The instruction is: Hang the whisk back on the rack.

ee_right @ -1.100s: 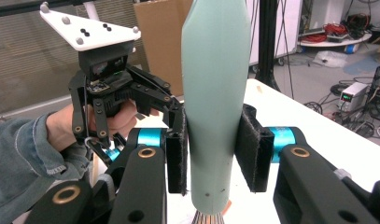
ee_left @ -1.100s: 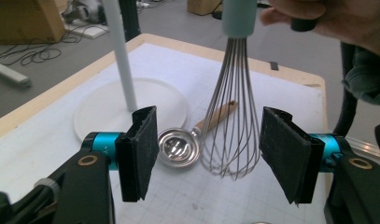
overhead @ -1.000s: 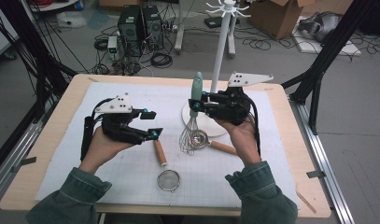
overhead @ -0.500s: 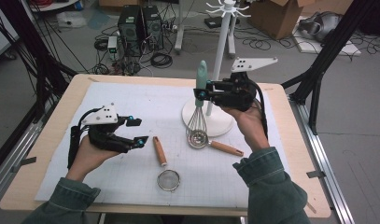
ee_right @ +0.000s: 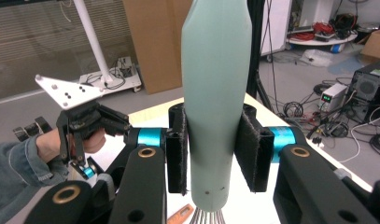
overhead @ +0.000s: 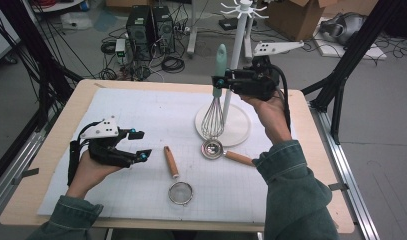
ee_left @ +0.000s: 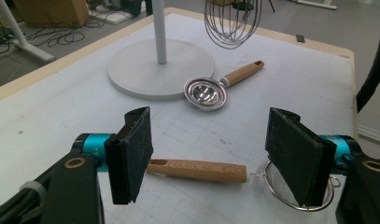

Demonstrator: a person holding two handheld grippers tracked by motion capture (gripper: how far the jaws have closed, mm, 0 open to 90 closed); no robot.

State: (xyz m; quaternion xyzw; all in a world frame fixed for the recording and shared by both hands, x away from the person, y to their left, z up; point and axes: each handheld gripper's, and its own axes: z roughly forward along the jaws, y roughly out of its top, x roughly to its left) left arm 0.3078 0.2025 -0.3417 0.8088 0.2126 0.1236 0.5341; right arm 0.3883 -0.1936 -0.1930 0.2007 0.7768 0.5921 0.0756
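The right gripper (overhead: 219, 81) pinches a whisk (overhead: 214, 107) by its mint handle, hanging beside the rack pole (overhead: 234, 60). The left gripper (overhead: 139, 145) (jaws spread, empty) hovers left. The wires could snag the pole.

The strainer (overhead: 180, 192) lies nearest the person, the small ladle (overhead: 213, 148) beyond it, touching the stand's base (overhead: 241, 131).

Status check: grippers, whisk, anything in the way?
Right gripper shut on whisk, lifted beside stand pole. Left gripper open, jaws just widened, over strainer. Nothing blocking.
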